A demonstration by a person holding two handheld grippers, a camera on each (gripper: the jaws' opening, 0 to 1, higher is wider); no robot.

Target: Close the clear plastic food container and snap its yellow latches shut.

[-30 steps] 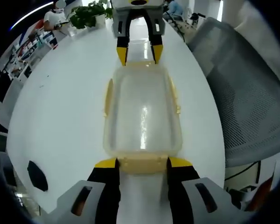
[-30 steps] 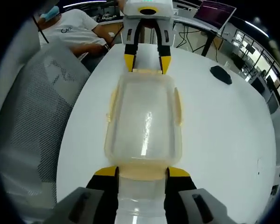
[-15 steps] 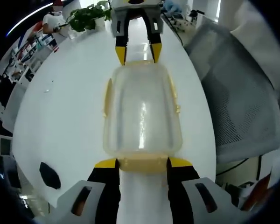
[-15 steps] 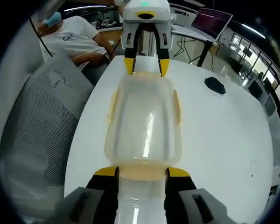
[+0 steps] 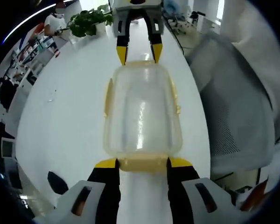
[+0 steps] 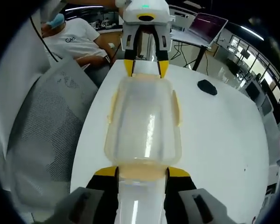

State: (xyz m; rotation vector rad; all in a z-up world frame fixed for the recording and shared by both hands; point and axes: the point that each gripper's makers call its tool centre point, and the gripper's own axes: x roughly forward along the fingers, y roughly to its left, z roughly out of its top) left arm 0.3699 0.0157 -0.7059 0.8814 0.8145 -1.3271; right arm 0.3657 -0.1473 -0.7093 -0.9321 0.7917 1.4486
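My left gripper [image 5: 140, 163] sits at the bottom centre of the left gripper view, jaws closed on the yellow latch [image 5: 142, 164] at the near end of the clear plastic food container [image 5: 141, 112], which fills mid-frame above the white bench [image 5: 65, 116]. At top centre my right gripper [image 5: 139, 52] pinches the far end. In the right gripper view the hold is mirrored — right gripper [image 6: 141, 172] at the bottom on the near latch [image 6: 141, 171], left gripper [image 6: 145, 69] at the top on the opposite end. The lid is on; side latches [image 5: 108, 99] lie along both long edges. A mesh office chair [image 6: 42, 135] stands at left, a black mouse [image 6: 207, 87] at upper right — a potted plant [image 5: 86, 21] at the upper left of the left gripper view.
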